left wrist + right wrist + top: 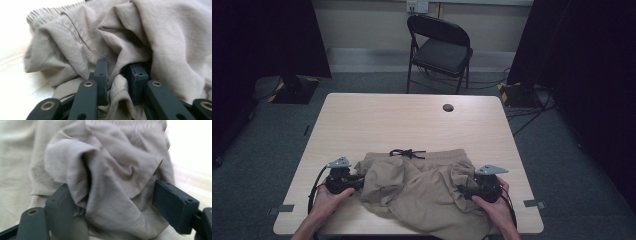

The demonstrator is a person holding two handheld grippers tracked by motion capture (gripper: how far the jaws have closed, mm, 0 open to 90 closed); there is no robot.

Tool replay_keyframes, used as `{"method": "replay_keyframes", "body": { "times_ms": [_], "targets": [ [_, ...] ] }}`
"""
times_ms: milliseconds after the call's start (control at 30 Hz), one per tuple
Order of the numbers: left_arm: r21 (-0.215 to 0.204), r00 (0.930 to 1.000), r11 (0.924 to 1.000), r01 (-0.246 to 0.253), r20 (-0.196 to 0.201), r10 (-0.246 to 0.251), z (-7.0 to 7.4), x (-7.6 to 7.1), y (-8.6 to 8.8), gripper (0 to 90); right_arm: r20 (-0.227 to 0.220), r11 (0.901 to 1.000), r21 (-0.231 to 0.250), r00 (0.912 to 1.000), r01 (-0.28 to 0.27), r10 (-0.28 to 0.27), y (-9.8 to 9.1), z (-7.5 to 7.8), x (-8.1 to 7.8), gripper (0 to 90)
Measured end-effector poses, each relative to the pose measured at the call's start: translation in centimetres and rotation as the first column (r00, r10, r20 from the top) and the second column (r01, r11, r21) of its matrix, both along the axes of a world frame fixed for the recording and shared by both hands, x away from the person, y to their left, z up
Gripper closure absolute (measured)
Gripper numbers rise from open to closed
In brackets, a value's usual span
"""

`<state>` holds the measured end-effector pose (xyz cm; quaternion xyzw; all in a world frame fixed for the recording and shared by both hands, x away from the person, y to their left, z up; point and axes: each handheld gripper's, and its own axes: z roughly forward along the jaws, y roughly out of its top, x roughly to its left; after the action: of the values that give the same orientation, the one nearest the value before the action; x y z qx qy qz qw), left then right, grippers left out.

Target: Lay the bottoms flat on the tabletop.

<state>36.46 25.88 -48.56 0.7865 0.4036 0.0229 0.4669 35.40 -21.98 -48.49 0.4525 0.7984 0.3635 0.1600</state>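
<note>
Fingers first: on the left gripper [117,75] the two dark fingers [101,75] stand only a narrow way apart, and a fold of the khaki shorts [75,42] runs up between them. Whether the pads actually press that fold, I cannot tell; the cloth looks slack around them. Over to the right gripper [120,205], and its fingers [175,205] are spread wide, a big rumpled bunch of the same fabric sitting between them and lying against the left-hand finger, with a sliver of daylight at the other one.

From the high view, the shorts [422,187] lie crumpled on the surface [377,120], near its front edge and roughly midway between the side edges, with a bit of cloth hanging over that front edge. The waistband faces the far edge, its dark drawstring [407,153] tied in a loose bow on top. The left gripper [357,181] comes at the garment's left side, held in the person's left hand [329,197]; the right gripper [464,190] meets the right side, in the right hand [492,202]. A small dark round grommet [448,107] sits near the far edge, and a black folding chair [439,50] stands on the floor beyond it.
</note>
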Motion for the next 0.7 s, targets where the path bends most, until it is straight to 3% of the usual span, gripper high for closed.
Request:
{"method": "replay_keyframes", "body": {
  "times_ms": [167, 200, 300, 367, 433, 467, 567, 667, 700],
  "targets": [
    [-0.033, 0.9992, 0.9995, 0.002, 0.041, -0.001, 1.7, -0.1, 0.5, 66.0, 0.04, 0.9991, 0.042, 0.9992, 0.004, -0.006, -0.2, 1.4, 0.4, 20.0],
    [-0.038, 0.9986, 0.9993, 0.004, 0.053, -0.002, 2.2, 0.0, 0.7, 65.1, 0.058, 0.9974, 0.072, 0.9983, 0.002, -0.006, -0.4, 2.4, 0.7, 24.0],
    [-0.081, 0.9958, 0.9964, -0.025, 0.086, 0.032, 3.7, 0.7, 1.6, 63.6, 0.082, 0.9956, 0.093, 0.9966, -0.009, 0.001, -0.6, 3.7, 0.9, 26.0],
    [-0.09, 0.9953, 0.9953, -0.034, 0.087, 0.042, 4.1, 0.9, 1.8, 62.9, 0.094, 0.9952, 0.097, 0.9956, -0.013, 0.004, -0.6, 4.0, 1.1, 26.9],
    [-0.106, 0.9931, 0.9928, -0.055, 0.097, 0.065, 4.6, 1.7, 2.1, 63.6, 0.109, 0.9926, 0.121, 0.9941, -0.009, -0.004, -0.6, 4.7, 1.9, 31.3],
    [-0.13, 0.9926, 0.989, -0.07, 0.089, 0.082, 4.5, 2.7, 1.9, 64.4, 0.109, 0.9919, 0.127, 0.9941, -0.01, -0.004, -0.6, 4.9, 2.2, 33.5],
    [-0.095, 0.9953, 0.9934, -0.065, 0.066, 0.071, 3.7, 4.2, 0.5, 66.1, 0.111, 0.9889, 0.146, 0.9937, -0.029, 0.012, -0.1, 4.8, 3.3, 43.7],
    [-0.069, 0.9974, 0.996, -0.058, 0.04, 0.06, 2.8, 4.8, -0.6, 67.1, 0.107, 0.9902, 0.135, 0.9941, -0.035, 0.02, 0.6, 4.2, 4.2, 56.3],
    [-0.05, 0.9991, 0.9979, -0.04, 0.01, 0.041, 2.1, 5.1, -1.1, 67.1, 0.107, 0.9902, 0.135, 0.9941, -0.035, 0.02, 0.6, 4.2, 4.2, 56.3]
  ]
}}
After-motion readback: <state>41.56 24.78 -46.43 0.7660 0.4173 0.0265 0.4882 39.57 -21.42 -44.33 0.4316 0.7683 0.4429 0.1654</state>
